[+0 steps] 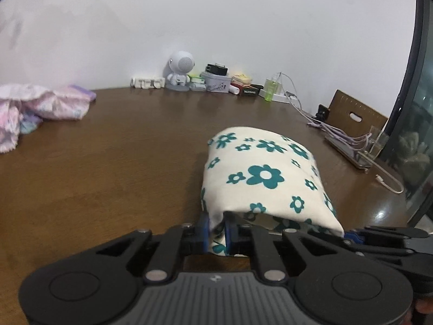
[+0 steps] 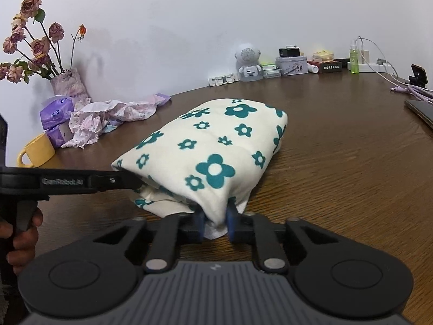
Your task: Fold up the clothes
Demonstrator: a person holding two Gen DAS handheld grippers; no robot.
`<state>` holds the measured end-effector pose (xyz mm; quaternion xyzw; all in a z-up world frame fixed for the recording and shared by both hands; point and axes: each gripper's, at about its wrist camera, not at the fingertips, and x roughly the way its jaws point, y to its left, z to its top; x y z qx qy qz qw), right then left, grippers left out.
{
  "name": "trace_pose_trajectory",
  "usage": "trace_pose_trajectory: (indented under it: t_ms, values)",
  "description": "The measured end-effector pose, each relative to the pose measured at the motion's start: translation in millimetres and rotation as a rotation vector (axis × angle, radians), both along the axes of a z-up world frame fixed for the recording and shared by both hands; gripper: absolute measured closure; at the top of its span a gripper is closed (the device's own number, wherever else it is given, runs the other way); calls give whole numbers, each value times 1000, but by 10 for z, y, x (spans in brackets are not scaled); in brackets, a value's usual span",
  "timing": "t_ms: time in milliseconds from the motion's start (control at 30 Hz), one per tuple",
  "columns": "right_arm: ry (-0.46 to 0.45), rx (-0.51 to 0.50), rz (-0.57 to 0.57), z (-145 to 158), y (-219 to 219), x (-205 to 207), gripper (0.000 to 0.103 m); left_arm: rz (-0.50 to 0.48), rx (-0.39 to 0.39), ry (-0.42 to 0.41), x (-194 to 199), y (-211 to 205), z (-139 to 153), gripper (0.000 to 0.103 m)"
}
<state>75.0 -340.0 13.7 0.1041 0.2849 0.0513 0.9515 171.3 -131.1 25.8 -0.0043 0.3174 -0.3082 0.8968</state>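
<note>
A cream cloth with teal flowers point(image 1: 259, 178) lies folded on the brown table point(image 1: 108, 162), its near edge raised. My left gripper point(image 1: 217, 231) is shut on the cloth's near left corner, with fabric pinched between the blue pads. My right gripper point(image 2: 215, 223) is shut on the near right corner of the same cloth point(image 2: 216, 149). In the right wrist view the left gripper point(image 2: 135, 182) comes in from the left side and bites the cloth's edge. The right gripper point(image 1: 349, 237) shows at the lower right of the left wrist view, at the cloth's other corner.
Crumpled pink clothes point(image 2: 113, 116) lie at the back left, by tissue packs point(image 2: 55, 113), a yellow mug point(image 2: 38, 149) and a vase of dried roses point(image 2: 69, 81). A white robot speaker point(image 2: 247, 62), boxes, a green bottle point(image 2: 354, 59), cables point(image 1: 338, 132) and a phone point(image 2: 422, 111) line the back and right.
</note>
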Motion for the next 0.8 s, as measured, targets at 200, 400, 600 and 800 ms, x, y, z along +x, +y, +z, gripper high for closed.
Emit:
trace_pose_trajectory:
  t_ms: [200, 400, 600, 800]
  values:
    - [2, 48, 107, 102, 43, -101, 68, 92, -11, 20, 69, 224, 77, 67]
    - [-73, 83, 72, 330, -286, -223, 55, 60, -111, 32, -236, 443, 289, 46]
    - [-97, 146, -3, 384, -716, 235, 53, -6, -267, 194, -240, 241, 286, 35]
    - [-40, 225, 74, 232, -820, 776, 55, 90, -327, 286, -10, 123, 162, 57]
